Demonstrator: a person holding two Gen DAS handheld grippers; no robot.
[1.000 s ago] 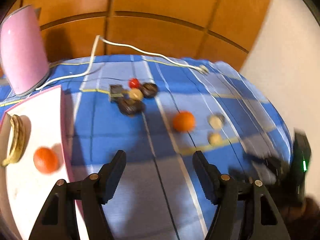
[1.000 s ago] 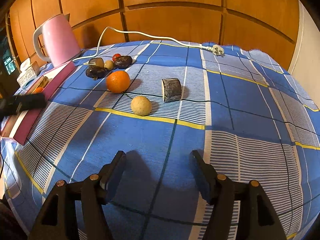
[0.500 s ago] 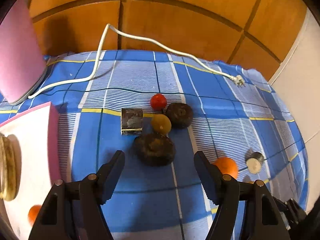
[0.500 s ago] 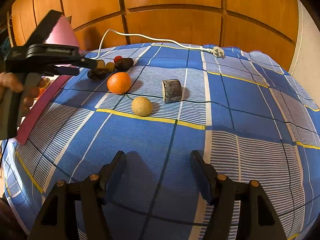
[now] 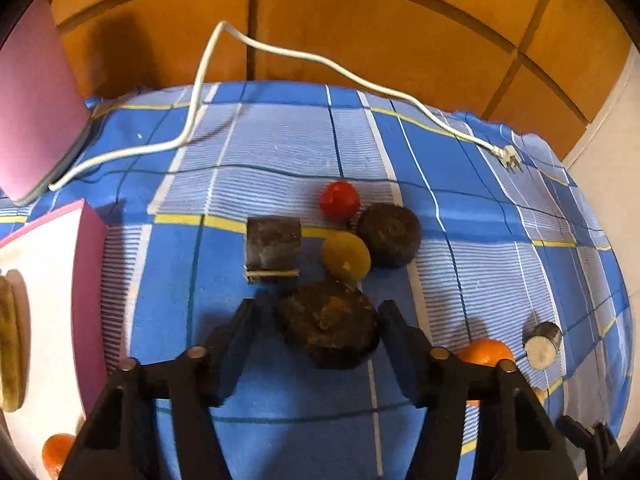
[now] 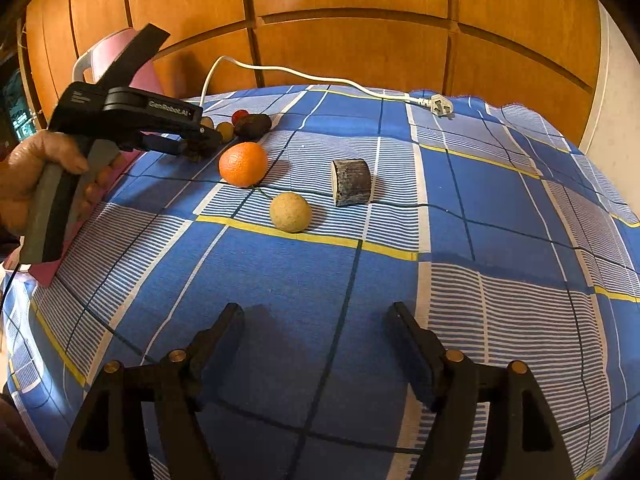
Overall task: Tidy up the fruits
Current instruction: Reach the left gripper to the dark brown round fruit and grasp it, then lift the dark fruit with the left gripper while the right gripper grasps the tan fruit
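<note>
My left gripper (image 5: 318, 320) is open, its fingers on either side of a dark brown round fruit (image 5: 328, 326) on the blue checked cloth. Beyond it lie a yellow fruit (image 5: 346, 256), a second dark round fruit (image 5: 388, 234), a red fruit (image 5: 339, 199) and a dark cut log piece (image 5: 273, 246). An orange (image 5: 484, 354) lies to the right. A white tray with a pink rim (image 5: 90, 280) at the left holds a banana (image 5: 8, 336) and an orange (image 5: 56, 450). My right gripper (image 6: 316, 332) is open and empty above the cloth, short of a tan ball fruit (image 6: 290, 212), an orange (image 6: 243, 164) and a log piece (image 6: 352, 182).
A pink kettle (image 5: 36, 120) stands at the back left, its white cord (image 5: 312, 60) running across the cloth to a plug (image 5: 510, 158). A small cut log piece (image 5: 542, 346) lies right of the orange. A wooden panel wall stands behind the table. The left gripper also shows in the right wrist view (image 6: 204, 140).
My left gripper moved forward from beside the tray to the fruit cluster and now straddles the dark brown fruit. The right gripper stayed still.
</note>
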